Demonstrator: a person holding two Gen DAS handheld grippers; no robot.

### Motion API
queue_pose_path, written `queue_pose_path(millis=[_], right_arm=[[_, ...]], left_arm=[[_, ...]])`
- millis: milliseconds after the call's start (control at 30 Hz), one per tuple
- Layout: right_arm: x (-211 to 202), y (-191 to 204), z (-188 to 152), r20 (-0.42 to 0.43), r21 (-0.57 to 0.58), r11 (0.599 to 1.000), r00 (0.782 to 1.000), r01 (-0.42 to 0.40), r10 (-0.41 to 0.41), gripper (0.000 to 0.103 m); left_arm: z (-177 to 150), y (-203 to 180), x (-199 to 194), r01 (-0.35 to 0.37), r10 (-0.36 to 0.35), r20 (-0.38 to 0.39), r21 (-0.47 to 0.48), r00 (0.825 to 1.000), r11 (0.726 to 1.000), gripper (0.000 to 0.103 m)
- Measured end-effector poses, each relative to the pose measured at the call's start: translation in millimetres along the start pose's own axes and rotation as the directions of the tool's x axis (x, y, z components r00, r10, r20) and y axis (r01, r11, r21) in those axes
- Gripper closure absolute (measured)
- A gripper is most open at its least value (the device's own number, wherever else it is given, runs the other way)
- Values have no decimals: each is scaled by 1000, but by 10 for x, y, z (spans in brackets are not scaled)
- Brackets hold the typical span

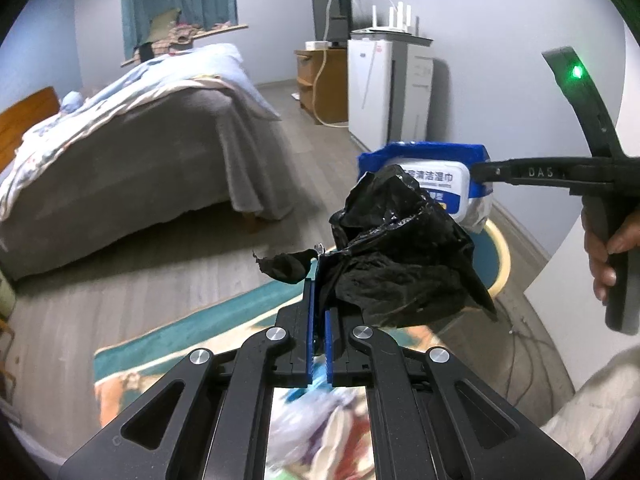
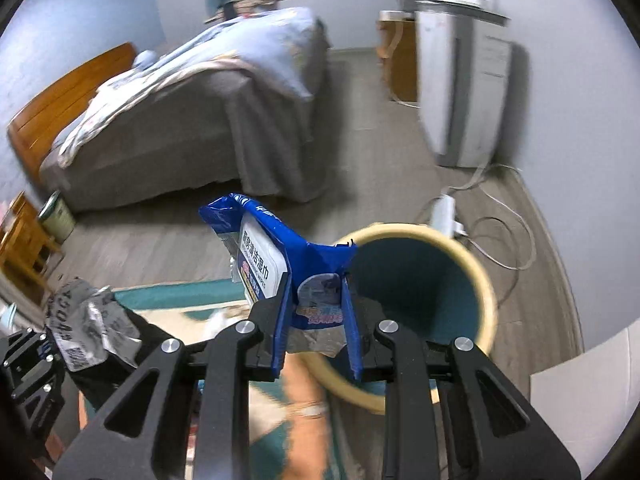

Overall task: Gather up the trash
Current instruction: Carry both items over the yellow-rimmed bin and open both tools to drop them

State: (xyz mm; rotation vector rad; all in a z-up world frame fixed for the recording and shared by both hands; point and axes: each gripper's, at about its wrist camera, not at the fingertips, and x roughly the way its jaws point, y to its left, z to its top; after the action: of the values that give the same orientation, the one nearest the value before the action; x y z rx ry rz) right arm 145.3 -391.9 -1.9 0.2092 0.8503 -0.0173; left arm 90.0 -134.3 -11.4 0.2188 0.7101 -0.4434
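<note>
Left tongs [image 1: 319, 300] clamped on a black bag [image 1: 400, 256], right tongs [image 2: 316, 312] on a wipes pack [image 2: 280, 256] above the bin [image 2: 486, 280]; either thin pinch could slip, spilling trash onto the rug [image 1: 240, 312].

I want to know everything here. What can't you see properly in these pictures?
- Bin bottom: right wrist view, hidden by the right gripper and wipes pack.
- Inside the black bag: left wrist view, crumpled shut in the left gripper.
- Rug pattern: both views, blurred.
</note>
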Motion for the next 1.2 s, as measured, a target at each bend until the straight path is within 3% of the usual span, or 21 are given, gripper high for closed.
queue_pose_path(millis=[333,567,633,700,733,800,867,933,1100,1200], right_arm=[[357,-793,-41,-72,66,980,981,186,-181,80],[447,-980,-156,-106,99,976,977,195,-185,78],[436,-933,-169,-110,97,978,978,186,-175,78],[450,-911,-164,-114,95,979,979,182,-171,75],[454,-908,-163,-115,95,979,979,180,-169,65],[445,-906,-160,-108,102,979,981,174,-163,52],[429,-908,-155,-103,110,979,981,173,-162,51],[422,-909,-156,-102,114,978,981,173,-162,44],[388,-899,-138,-107,131,976,981,174,-160,33],[323,-870,-115,-92,139,975,983,171,-160,19]], left_arm=[[325,-674,806,33,-27,-74,78,997,996,98],[301,-875,1304,46,-34,-152,75,988,996,98],[317,-939,1377,47,-33,-160,89,987,995,94],[295,-963,1401,43,-25,-163,105,986,994,84],[293,-977,1411,43,-24,-162,112,987,993,81],[280,-974,1396,38,-20,-154,119,988,992,63],[264,-981,1377,45,-27,-143,121,989,992,49],[245,-983,1361,44,-26,-139,127,990,991,46],[216,-966,1292,13,2,-118,125,993,992,14],[211,-925,1212,-28,39,-101,113,994,993,8]])
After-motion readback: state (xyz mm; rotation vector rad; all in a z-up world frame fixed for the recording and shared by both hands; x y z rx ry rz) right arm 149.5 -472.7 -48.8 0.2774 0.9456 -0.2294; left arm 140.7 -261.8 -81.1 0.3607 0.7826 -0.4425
